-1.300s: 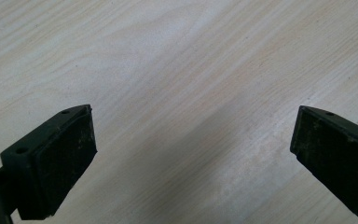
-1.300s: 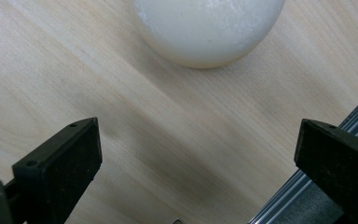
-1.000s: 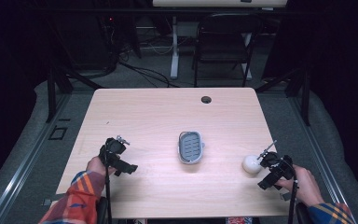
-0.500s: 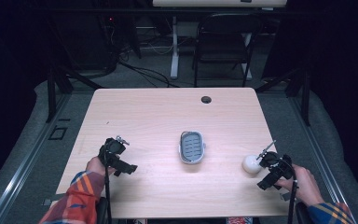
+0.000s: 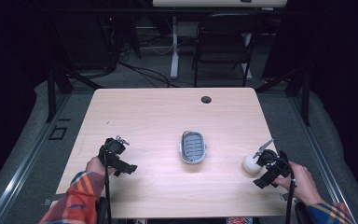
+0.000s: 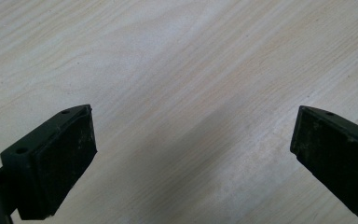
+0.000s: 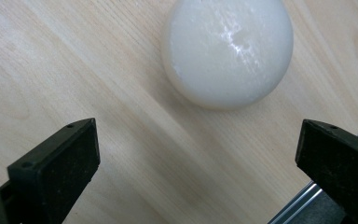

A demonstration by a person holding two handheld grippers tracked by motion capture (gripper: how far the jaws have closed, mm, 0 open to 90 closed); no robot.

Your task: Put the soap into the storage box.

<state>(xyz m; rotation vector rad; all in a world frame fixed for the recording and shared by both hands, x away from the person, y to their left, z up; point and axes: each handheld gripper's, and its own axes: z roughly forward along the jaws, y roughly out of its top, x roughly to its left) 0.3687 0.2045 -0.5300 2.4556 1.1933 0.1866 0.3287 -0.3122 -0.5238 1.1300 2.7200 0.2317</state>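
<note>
Right gripper view: ball (image 7: 227, 51) nr table edge (image 7: 303, 198)

Both forearms wore plaid flannel sleeves (image 5: 77, 198) in red, orange and blue, cuffs ending at the wrist. Left gripper (image 5: 131, 167): black, blocky frame with small silver hardware on top, thin black cable trailing down toward the table edge. Right gripper (image 5: 251, 158): same black build, a grey pointed plate on top, black cable looping back past the hand. Jaws were flat black blocks with scuffed, matte pads (image 6: 63, 163), each carrying small round screw holes near the tip.
</note>
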